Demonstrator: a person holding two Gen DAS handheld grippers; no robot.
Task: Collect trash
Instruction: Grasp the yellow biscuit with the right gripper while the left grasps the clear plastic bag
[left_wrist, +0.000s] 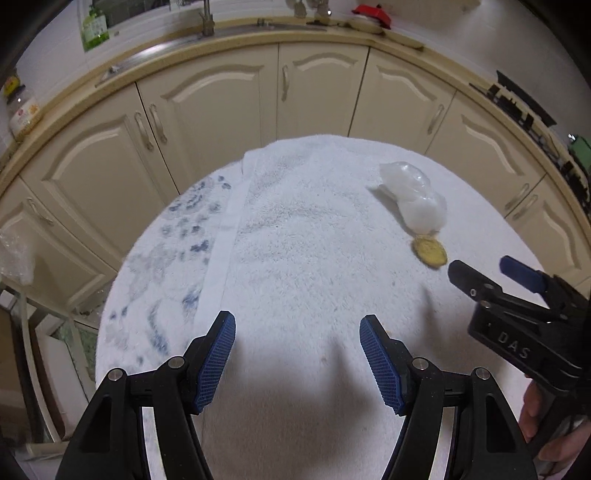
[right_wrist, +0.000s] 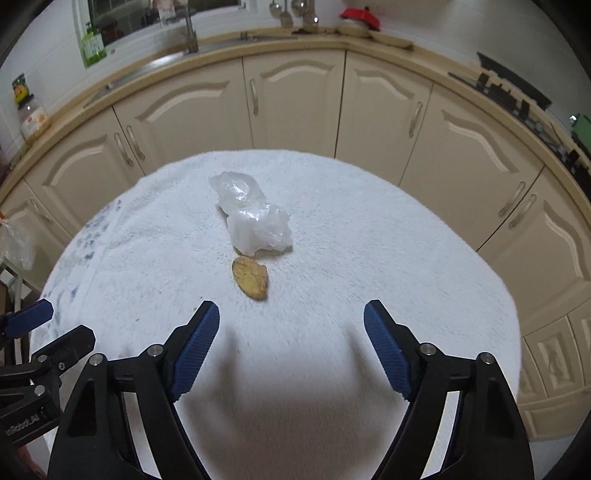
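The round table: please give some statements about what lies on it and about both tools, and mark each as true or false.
1. A crumpled plastic bag lies on the white towel. True.
2. The yellow-brown scrap lies inside the bag. False: it lies on the towel, just beside the bag.
3. The right tool grips the scrap. False: its jaws are open and empty.
4. The left tool is open and holds nothing. True.
5. Cream cabinet doors stand behind the table. True.
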